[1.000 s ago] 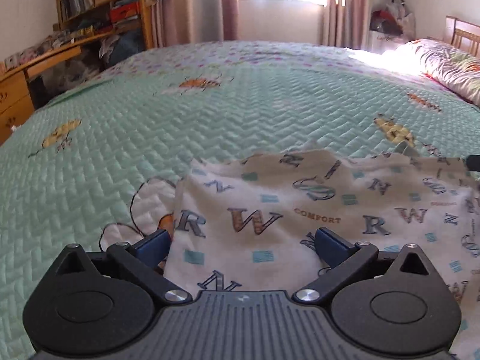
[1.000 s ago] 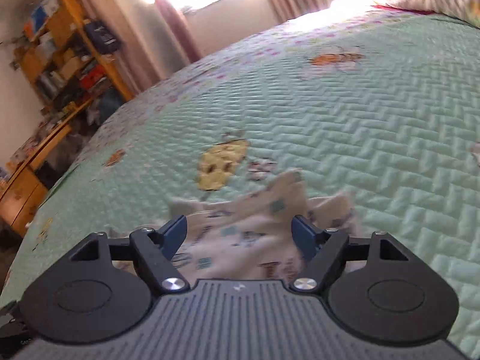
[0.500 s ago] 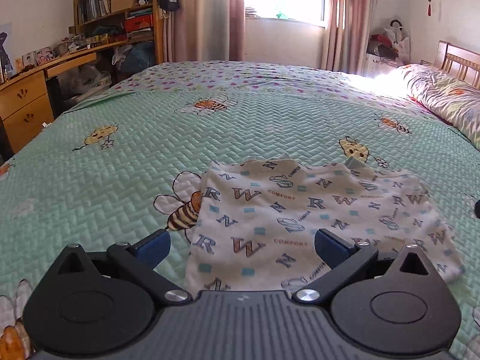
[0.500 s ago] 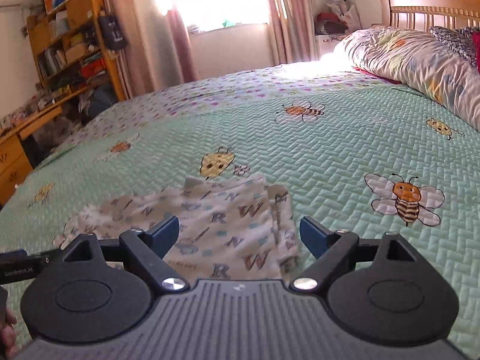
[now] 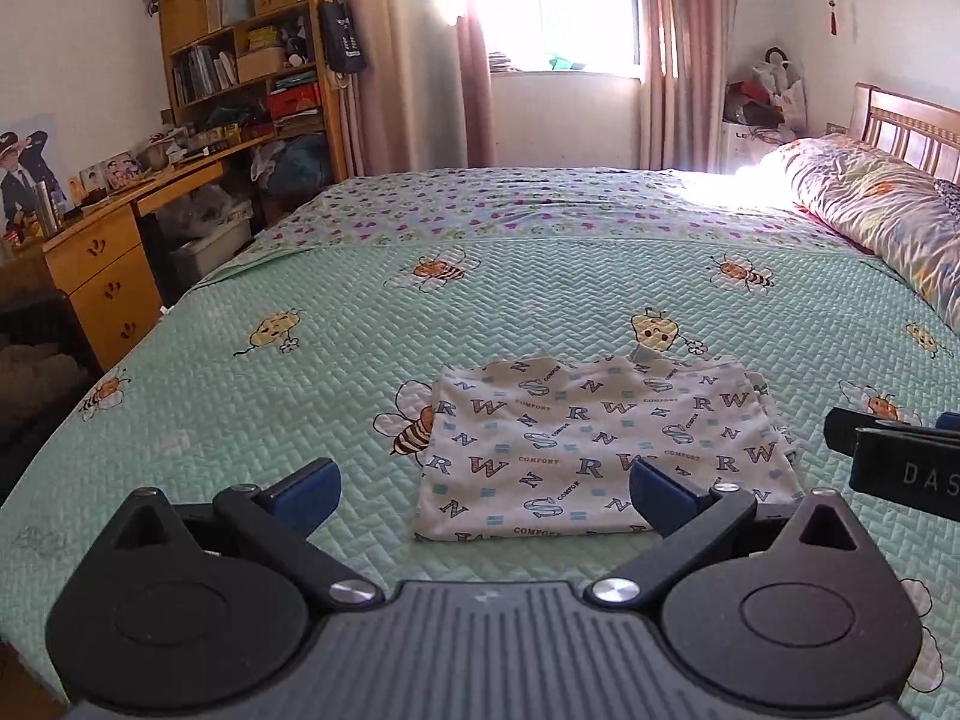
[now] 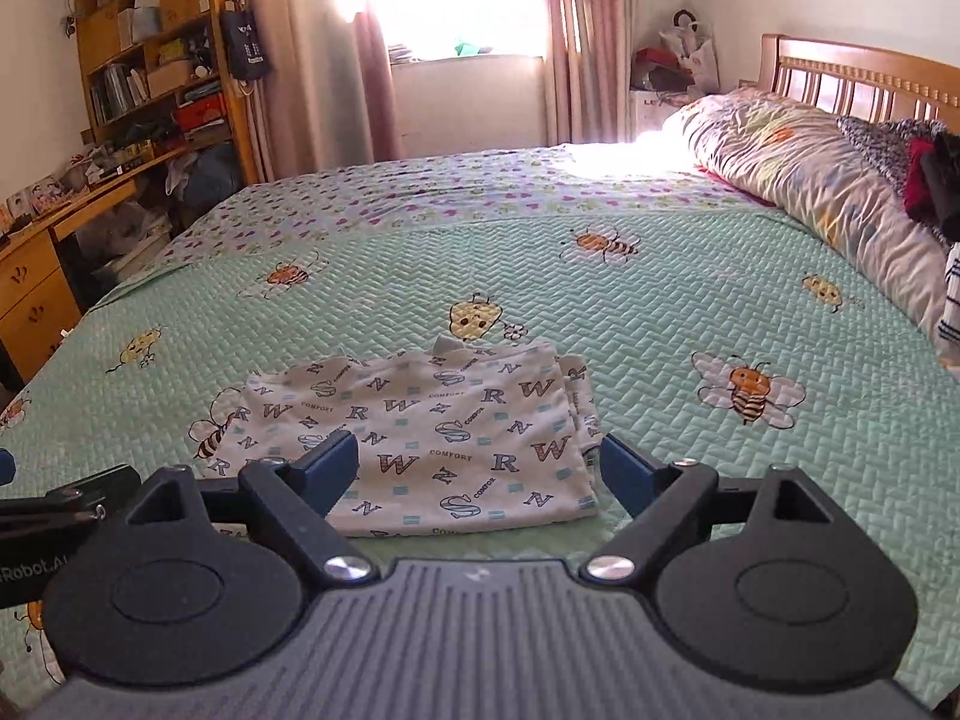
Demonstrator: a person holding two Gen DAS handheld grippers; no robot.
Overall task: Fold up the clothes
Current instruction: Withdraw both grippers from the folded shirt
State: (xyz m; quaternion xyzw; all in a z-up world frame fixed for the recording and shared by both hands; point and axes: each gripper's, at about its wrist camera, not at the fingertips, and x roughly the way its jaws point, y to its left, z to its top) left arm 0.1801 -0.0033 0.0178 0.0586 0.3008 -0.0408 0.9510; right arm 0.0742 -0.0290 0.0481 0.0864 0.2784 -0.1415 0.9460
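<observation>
A white garment (image 5: 594, 438) printed with letters lies folded into a flat rectangle on the green bee-patterned bedspread (image 5: 300, 396). It also shows in the right wrist view (image 6: 420, 432). My left gripper (image 5: 483, 489) is open and empty, held above the bed just short of the garment's near edge. My right gripper (image 6: 477, 471) is open and empty, also raised just behind the garment. The right gripper shows at the right edge of the left wrist view (image 5: 900, 450). The left gripper's side shows at the left edge of the right wrist view (image 6: 54, 504).
A rolled quilt (image 6: 804, 174) and a clothes pile (image 6: 918, 168) lie by the wooden headboard at right. A wooden desk (image 5: 102, 264) and bookshelf (image 5: 240, 60) stand left of the bed. A curtained window (image 5: 564, 18) is at the far end.
Both grippers have pulled back and risen away from the garment, which now lies flat and folded on the bed. Both views have widened from close on the cloth to the whole room.
</observation>
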